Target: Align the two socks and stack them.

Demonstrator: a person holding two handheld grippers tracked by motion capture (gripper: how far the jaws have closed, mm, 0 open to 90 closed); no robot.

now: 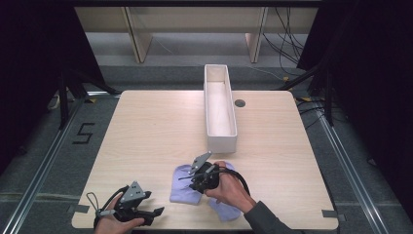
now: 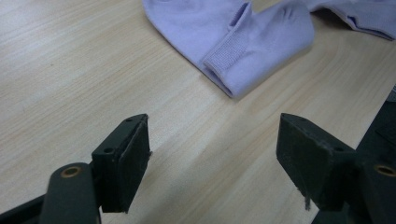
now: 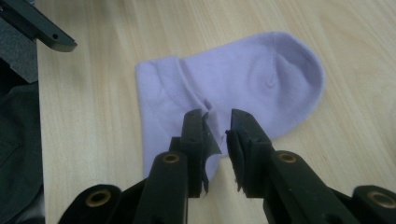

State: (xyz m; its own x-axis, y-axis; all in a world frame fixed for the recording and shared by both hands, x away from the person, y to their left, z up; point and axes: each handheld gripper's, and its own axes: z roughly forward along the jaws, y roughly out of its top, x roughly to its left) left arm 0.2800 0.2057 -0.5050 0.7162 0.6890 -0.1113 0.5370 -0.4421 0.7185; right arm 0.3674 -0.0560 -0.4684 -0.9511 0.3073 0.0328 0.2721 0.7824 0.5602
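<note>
You work on a bench [image 1: 146, 126] of pale wood-grain laminate, smooth with a faint sheen. The lilac sock [image 3: 233, 88] is soft, matt knitted cloth, ribbed at its cuff. Your right tool [image 3: 218, 128] looks like matt black plastic with brass-coloured rivets and rough-edged pads. The long white box [image 1: 220, 139] looks matt and smooth.

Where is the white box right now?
In the high view the long white box stands right of the table's middle, lengthwise away from the person, its near end just beyond the lilac socks.

Lab or studio — black curtains [image 1: 29, 73], loose cables [image 1: 287, 48] (taped floor marks [image 1: 84, 132])
</note>
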